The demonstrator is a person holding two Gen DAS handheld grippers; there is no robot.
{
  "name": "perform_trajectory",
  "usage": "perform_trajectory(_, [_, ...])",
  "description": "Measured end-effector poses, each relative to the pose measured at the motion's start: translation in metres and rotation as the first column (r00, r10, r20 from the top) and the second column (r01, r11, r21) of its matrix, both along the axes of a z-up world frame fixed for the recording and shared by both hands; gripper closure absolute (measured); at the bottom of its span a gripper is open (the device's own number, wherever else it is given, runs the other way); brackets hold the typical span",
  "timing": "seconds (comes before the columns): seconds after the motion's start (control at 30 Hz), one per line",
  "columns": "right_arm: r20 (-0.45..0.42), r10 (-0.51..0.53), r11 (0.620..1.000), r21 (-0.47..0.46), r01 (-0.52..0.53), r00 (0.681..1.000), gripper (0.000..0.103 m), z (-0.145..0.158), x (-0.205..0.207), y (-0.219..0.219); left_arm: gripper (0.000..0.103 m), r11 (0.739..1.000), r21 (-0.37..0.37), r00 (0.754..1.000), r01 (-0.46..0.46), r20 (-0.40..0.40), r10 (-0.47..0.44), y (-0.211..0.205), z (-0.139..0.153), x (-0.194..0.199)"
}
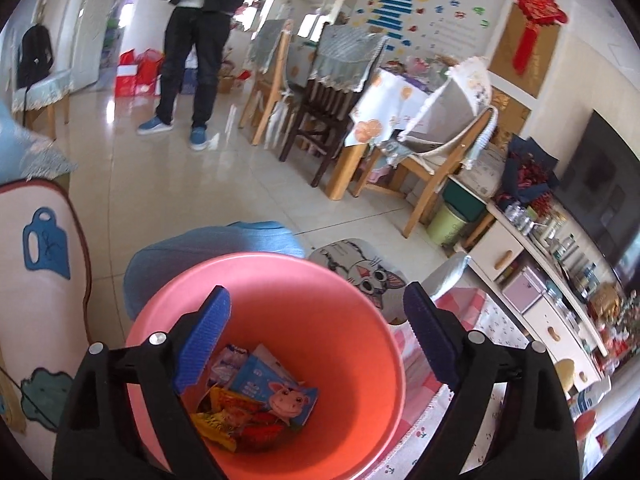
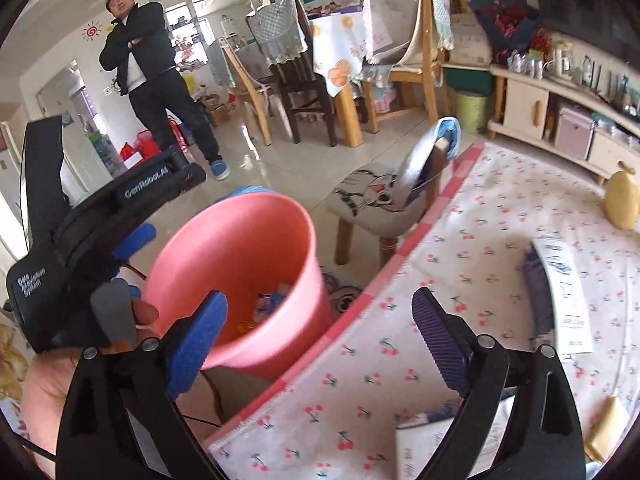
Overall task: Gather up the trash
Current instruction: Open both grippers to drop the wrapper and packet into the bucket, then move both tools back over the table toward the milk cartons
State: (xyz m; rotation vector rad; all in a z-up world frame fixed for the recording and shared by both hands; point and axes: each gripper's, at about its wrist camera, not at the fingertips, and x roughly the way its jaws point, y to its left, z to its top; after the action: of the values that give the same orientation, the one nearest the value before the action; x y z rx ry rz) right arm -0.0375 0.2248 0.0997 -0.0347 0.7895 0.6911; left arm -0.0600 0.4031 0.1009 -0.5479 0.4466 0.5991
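A pink bin (image 1: 340,340) stands beside the table, right under my left gripper (image 1: 316,300), which is open with nothing between its blue pads. In the bin lie a blue pack with a pink pig (image 1: 280,392), a yellow-red wrapper (image 1: 228,416) and a white-blue packet (image 1: 230,364). My right gripper (image 2: 320,302) is open and empty, over the table's edge next to the pink bin (image 2: 240,248). On the cherry-print tablecloth (image 2: 480,240) lie a long white carton (image 2: 564,292) and a white printed box (image 2: 424,444) at the bottom edge.
A person (image 2: 152,72) stands on the tiled floor behind the bin. A small stool with a cat cushion (image 2: 372,200) is by the table's far corner. Dining chairs (image 1: 328,92), a green bin (image 1: 448,228) and a low cabinet (image 1: 532,308) line the right side. A yellow toy (image 2: 620,200) rests on the table.
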Motion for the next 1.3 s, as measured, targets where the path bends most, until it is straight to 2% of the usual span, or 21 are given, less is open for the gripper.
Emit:
perform_trajectory(0.17, [0.058,-0.045,0.998,-0.035,0.047,0.997,0.010,0.000,-0.009,-0.027,0.013,0.993,0.076,0.995,0.096,-0.005,-0.095,-0.022,0.010,0.009])
perform_trajectory(0.3, [0.077,-0.088,0.995,-0.036,0.091,0.993,0.009,0.002,-0.017,-0.047,0.013,0.980,0.135,0.989,0.148,-0.050,-0.142,-0.039,0.015,0.015])
perform_trajectory(0.47, [0.071,-0.131,0.990,-0.035,0.134,0.989,0.009,-0.002,-0.025,-0.074,0.013,0.971,0.103,0.975,0.214,-0.083,-0.206,-0.047,0.013,0.024])
perform_trajectory(0.83, [0.057,-0.207,0.977,-0.034,0.210,0.977,0.009,-0.008,-0.049,-0.130,0.013,0.933,0.127,0.940,0.337,-0.093,-0.327,-0.082,0.010,0.029])
perform_trajectory(1.03, [0.040,-0.239,0.970,-0.031,0.241,0.970,0.009,-0.013,-0.064,-0.155,0.013,0.890,0.138,0.901,0.434,-0.076,-0.428,-0.107,0.008,0.030])
perform_trajectory(1.13, [0.040,-0.258,0.965,-0.029,0.260,0.965,0.009,-0.014,-0.071,-0.168,0.013,0.859,0.153,0.872,0.489,-0.068,-0.484,-0.122,0.008,0.027])
perform_trajectory(1.3, [0.036,-0.286,0.958,-0.028,0.287,0.958,0.009,-0.017,-0.079,-0.189,0.013,0.781,0.173,0.799,0.600,-0.074,-0.597,-0.149,0.007,0.025])
